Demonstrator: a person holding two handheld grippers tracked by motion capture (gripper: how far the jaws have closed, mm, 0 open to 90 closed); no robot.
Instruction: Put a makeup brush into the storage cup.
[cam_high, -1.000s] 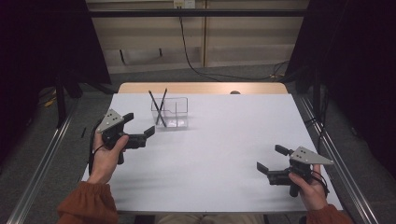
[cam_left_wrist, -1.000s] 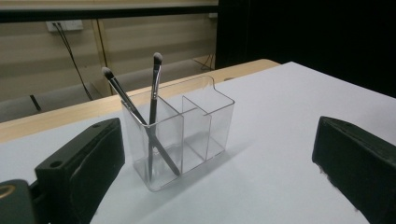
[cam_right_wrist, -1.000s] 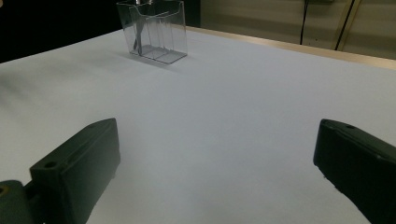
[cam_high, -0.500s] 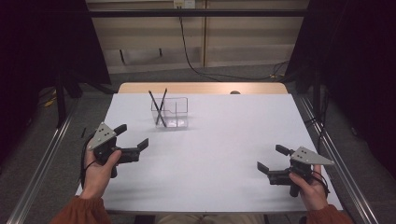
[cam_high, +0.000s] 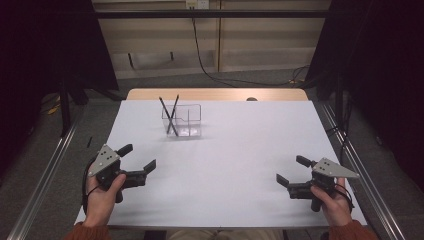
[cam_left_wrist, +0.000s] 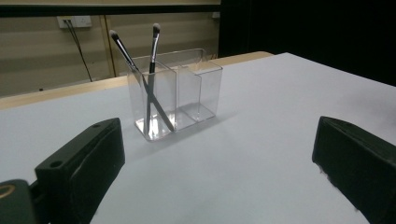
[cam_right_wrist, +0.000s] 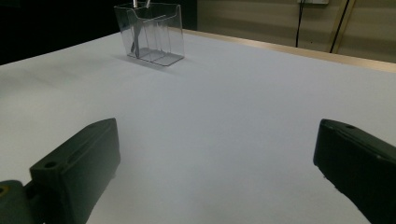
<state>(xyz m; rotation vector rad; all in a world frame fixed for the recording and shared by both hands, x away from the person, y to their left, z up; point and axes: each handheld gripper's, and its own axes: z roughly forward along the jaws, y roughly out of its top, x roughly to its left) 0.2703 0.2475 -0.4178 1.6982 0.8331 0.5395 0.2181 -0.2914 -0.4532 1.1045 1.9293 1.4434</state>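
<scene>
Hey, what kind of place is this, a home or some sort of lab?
Most likely a lab or recording booth: a bare white table ringed by dark curtains, a hand-held gripper in each hand, and one clear organizer with two brushes.

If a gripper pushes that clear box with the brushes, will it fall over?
Probably it slides: the box has a wide flat base on smooth table. Pushed high, it might tip, since two brushes lean tall in one end.

The white desk (cam_high: 235, 150) is bare between the two sides, so a hand can slide across it. The one thing in the way is the clear box (cam_high: 181, 120) near the far edge, with two brushes (cam_high: 170, 115) sticking up.
</scene>
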